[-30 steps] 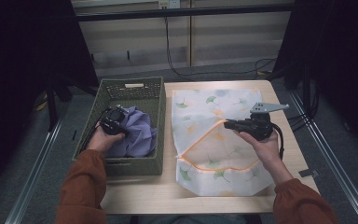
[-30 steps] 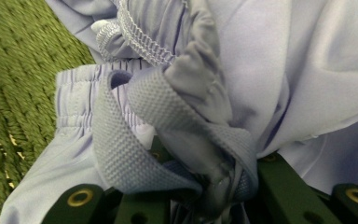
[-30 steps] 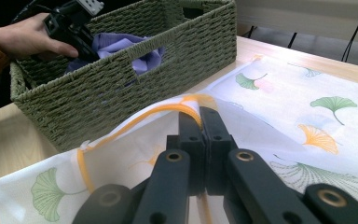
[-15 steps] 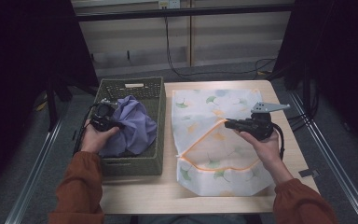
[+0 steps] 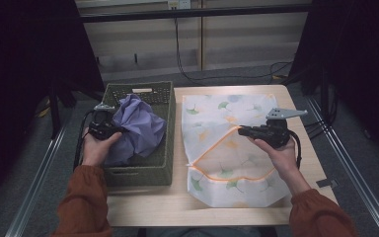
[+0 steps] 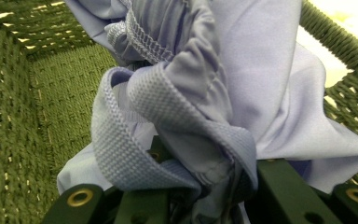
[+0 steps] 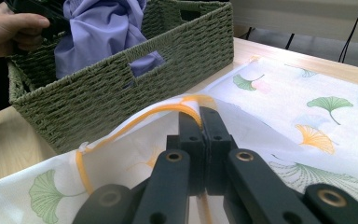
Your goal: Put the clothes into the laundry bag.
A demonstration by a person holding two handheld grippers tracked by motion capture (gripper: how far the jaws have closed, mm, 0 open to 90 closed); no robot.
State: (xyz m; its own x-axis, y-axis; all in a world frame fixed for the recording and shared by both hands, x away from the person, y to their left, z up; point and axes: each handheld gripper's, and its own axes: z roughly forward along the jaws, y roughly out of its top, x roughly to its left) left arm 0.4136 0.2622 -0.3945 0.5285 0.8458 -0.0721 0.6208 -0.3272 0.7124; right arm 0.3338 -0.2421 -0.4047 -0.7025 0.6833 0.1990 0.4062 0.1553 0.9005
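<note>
The right gripper (image 7: pixel 200 121) is pinching its jaws together on the orange-trimmed edge (image 7: pixel 168 109) of the white leaf-print bag (image 7: pixel 307 107), which is lying flat on the wooden surface (image 7: pixel 9 154). Just beside the bag, a green woven basket (image 7: pixel 121 88) is holding a crumpled lavender garment (image 7: pixel 98 28), and a hand (image 7: pixel 9 28) is reaching in at its far left corner.

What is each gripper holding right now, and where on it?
Left gripper: a bunched fold of the lavender cloth garment in the green woven basket. Right gripper: the orange-trimmed opening edge of the white leaf-print mesh bag.
</note>
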